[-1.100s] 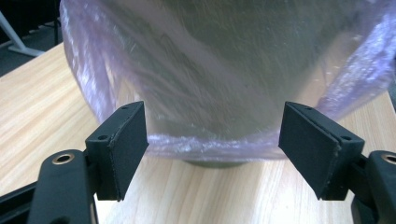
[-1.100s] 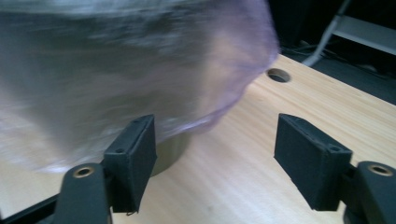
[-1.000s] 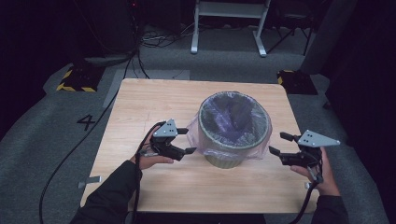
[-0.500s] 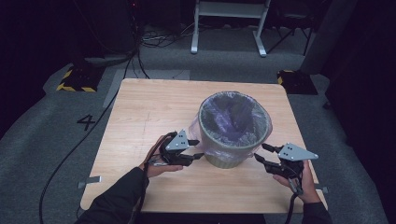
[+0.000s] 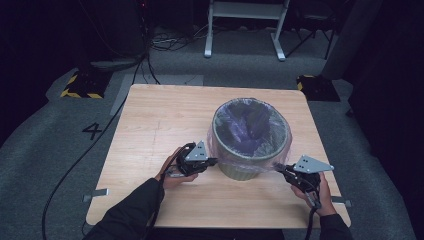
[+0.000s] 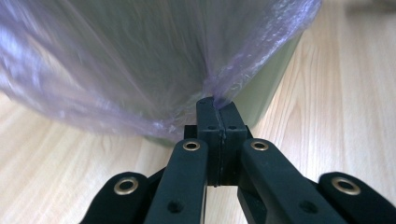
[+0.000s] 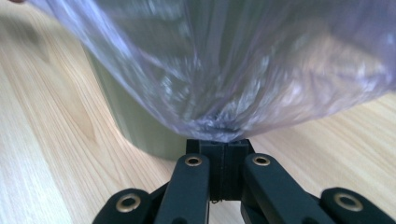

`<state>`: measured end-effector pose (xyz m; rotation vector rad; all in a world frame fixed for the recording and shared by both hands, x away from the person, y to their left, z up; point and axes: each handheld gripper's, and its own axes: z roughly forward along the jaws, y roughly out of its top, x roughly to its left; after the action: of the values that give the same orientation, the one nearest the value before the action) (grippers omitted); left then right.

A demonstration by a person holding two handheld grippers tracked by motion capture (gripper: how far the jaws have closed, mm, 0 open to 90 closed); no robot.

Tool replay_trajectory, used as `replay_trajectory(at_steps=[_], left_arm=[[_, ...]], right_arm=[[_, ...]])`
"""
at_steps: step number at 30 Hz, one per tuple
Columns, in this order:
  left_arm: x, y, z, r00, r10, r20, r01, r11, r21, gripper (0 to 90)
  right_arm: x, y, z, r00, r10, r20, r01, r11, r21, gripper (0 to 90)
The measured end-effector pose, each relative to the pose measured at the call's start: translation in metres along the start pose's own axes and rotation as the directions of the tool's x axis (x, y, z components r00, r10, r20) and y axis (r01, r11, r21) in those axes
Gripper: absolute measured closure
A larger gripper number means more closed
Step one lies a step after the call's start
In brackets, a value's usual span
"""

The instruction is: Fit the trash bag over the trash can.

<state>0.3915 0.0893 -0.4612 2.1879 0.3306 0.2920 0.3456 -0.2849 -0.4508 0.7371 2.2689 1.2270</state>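
A round olive-green bin (image 5: 250, 172) stands on the right half of the wooden table (image 5: 160, 120), lined with a thin purple plastic bag (image 5: 250, 125) whose edge hangs over the rim. My left gripper (image 5: 214, 161) sits at the bin's left side, low near the table, its jaws closed and pinching the hanging bag edge (image 6: 212, 91). At the bin's right my right gripper (image 5: 280, 169) has likewise closed on the bag edge (image 7: 219, 130). Both sets of jaws have just been closing, with film caught between the pads. The bin wall (image 6: 271, 88) shows behind the film.
The table stands on grey carpet with a "4" mark (image 5: 92, 131) at the left. A black cable (image 5: 75, 170) trails off the table's left side. A white frame (image 5: 245, 30) and yellow-black striped blocks (image 5: 80, 86) lie beyond the far edge.
Both grippers have moved down and inward to the bin's sides. Their jaws went from open to closed on the overhanging bag edge.
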Motion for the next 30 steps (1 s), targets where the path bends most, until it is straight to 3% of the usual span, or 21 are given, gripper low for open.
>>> replay_trajectory(at_steps=[2,3,5,9,13,15,17,19,22,26,28,30], left_arm=[[0.000,-0.004,0.001,0.9996,-0.012,-0.024,0.012,0.9998,0.014,85.8],[0.000,-0.006,0.000,0.9991,-0.026,-0.033,0.026,0.9996,0.010,77.6],[-0.002,-0.010,-0.006,0.9984,-0.049,-0.027,0.049,0.9987,-0.017,69.7],[-0.007,-0.018,-0.019,0.9951,-0.086,-0.048,0.085,0.9963,-0.014,42.2],[-0.015,-0.029,-0.033,0.9922,-0.099,-0.076,0.099,0.9950,0.005,25.3],[-0.017,-0.035,-0.038,0.9908,-0.120,-0.062,0.121,0.9925,0.017,19.6],[-0.020,-0.042,-0.043,0.9888,-0.136,-0.062,0.138,0.9902,0.023,16.1],[-0.020,-0.049,-0.047,0.9858,-0.156,-0.063,0.158,0.9868,0.034,16.0],[-0.023,-0.057,-0.051,0.9814,-0.177,-0.074,0.180,0.9826,0.044,16.0],[-0.029,-0.064,-0.058,0.9796,-0.187,-0.072,0.188,0.9821,0.008,15.6],[-0.031,-0.067,-0.057,0.9765,-0.195,-0.092,0.198,0.9796,0.033,15.7],[-0.033,-0.071,-0.053,0.9773,-0.187,-0.099,0.194,0.9789,0.064,15.7]], right_arm=[[-0.004,-0.004,0.001,0.9998,0.017,-0.010,-0.017,1.000,0.006,90.0],[-0.005,-0.005,0.001,0.9995,0.028,-0.011,-0.028,1.000,0.009,90.0],[-0.007,-0.009,0.001,0.9991,0.039,-0.016,-0.039,0.999,0.015,90.0],[-0.010,-0.013,-0.003,0.9982,0.058,-0.014,-0.058,0.998,0.004,88.0],[-0.011,-0.015,-0.011,0.9963,0.077,-0.040,-0.077,0.997,-0.008,63.7],[-0.010,-0.017,-0.017,0.9950,0.080,-0.061,-0.081,0.997,-0.019,48.4],[-0.010,-0.017,-0.024,0.9930,0.112,-0.039,-0.113,0.993,-0.022,32.3],[-0.010,-0.018,-0.031,0.9919,0.125,-0.021,-0.126,0.991,-0.033,25.3],[-0.010,-0.018,-0.040,0.9921,0.126,0.000,-0.126,0.991,-0.052,22.8],[-0.008,-0.017,-0.047,0.9930,0.117,0.017,-0.116,0.992,-0.059,21.6],[-0.007,-0.014,-0.051,0.9936,0.110,0.026,-0.108,0.991,-0.074,21.3],[-0.007,-0.011,-0.056,0.9936,0.108,0.031,-0.105,0.990,-0.093,21.3]])
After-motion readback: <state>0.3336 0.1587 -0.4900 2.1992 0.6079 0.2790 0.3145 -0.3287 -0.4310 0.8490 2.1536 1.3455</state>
